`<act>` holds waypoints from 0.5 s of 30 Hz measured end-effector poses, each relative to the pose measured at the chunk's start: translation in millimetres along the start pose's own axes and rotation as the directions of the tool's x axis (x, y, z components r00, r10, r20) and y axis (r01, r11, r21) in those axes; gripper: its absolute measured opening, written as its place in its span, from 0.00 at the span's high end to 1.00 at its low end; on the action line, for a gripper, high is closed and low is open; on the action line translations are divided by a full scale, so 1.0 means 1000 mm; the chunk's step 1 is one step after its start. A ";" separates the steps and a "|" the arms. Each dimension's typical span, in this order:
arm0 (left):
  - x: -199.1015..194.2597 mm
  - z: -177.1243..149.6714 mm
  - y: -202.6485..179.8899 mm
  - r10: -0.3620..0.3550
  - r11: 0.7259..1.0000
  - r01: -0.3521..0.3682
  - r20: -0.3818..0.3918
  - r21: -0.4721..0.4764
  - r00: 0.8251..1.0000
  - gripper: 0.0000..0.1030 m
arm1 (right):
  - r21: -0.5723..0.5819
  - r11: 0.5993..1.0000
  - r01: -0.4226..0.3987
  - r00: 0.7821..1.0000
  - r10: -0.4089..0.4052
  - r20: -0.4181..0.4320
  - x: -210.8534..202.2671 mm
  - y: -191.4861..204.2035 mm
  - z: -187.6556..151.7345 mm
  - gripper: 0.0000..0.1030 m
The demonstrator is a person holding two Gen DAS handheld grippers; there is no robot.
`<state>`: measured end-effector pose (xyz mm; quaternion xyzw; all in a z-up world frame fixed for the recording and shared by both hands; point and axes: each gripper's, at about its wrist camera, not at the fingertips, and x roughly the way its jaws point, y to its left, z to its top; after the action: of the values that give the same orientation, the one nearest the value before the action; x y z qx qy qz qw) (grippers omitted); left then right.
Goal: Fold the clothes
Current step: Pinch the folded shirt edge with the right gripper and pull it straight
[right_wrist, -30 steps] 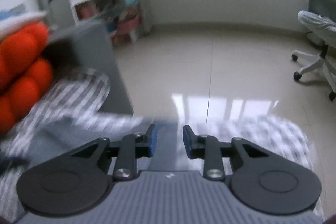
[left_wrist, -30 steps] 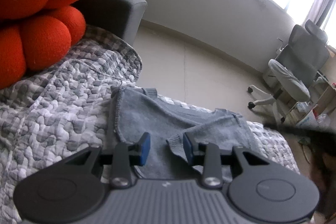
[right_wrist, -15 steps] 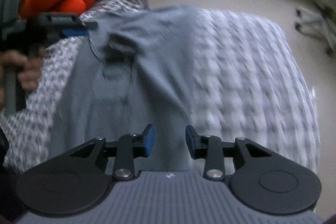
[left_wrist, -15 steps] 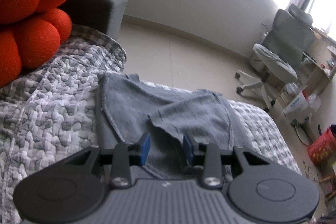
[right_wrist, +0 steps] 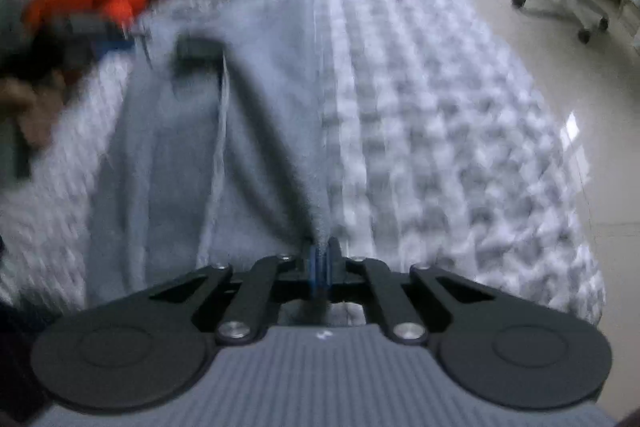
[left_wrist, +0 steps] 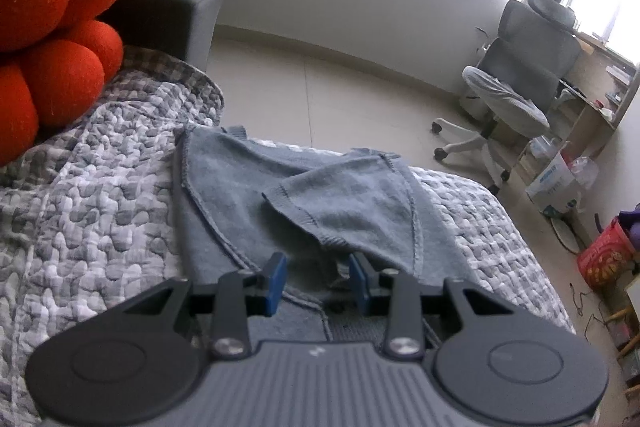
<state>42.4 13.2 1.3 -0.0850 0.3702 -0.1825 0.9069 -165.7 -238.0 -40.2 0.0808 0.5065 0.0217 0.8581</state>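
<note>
The grey sweater (left_wrist: 256,195) lies spread on the quilted bedspread (left_wrist: 100,211) at frame centre, one sleeve already turned inward. The right gripper (right_wrist: 320,263) is clenched on the garment's edge at lower centre of its view, apparently starting a fold. The left gripper (left_wrist: 316,277) hovers released above the cloth. Next, the pinched edge likely needs carrying across evenly.
</note>
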 end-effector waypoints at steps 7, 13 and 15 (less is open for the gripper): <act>-0.006 0.000 0.010 0.002 1.000 -0.002 -0.007 -0.014 1.000 0.64 | -0.057 0.996 0.069 0.996 -0.065 0.064 -0.012 0.011 0.007 0.77; -0.006 0.001 0.013 0.002 1.000 -0.002 -0.016 -0.024 1.000 0.64 | -0.240 0.971 0.011 0.990 0.024 0.142 -0.024 0.058 -0.004 0.66; -0.006 0.000 0.011 0.000 1.000 0.000 -0.020 -0.020 1.000 0.64 | -0.294 0.956 0.005 0.997 0.020 0.080 -0.005 0.068 -0.012 0.73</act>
<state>41.5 26.0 2.3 -0.0921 0.3810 -0.1796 0.9023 -175.8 -170.3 -30.5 -0.0451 0.4618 0.0967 0.8805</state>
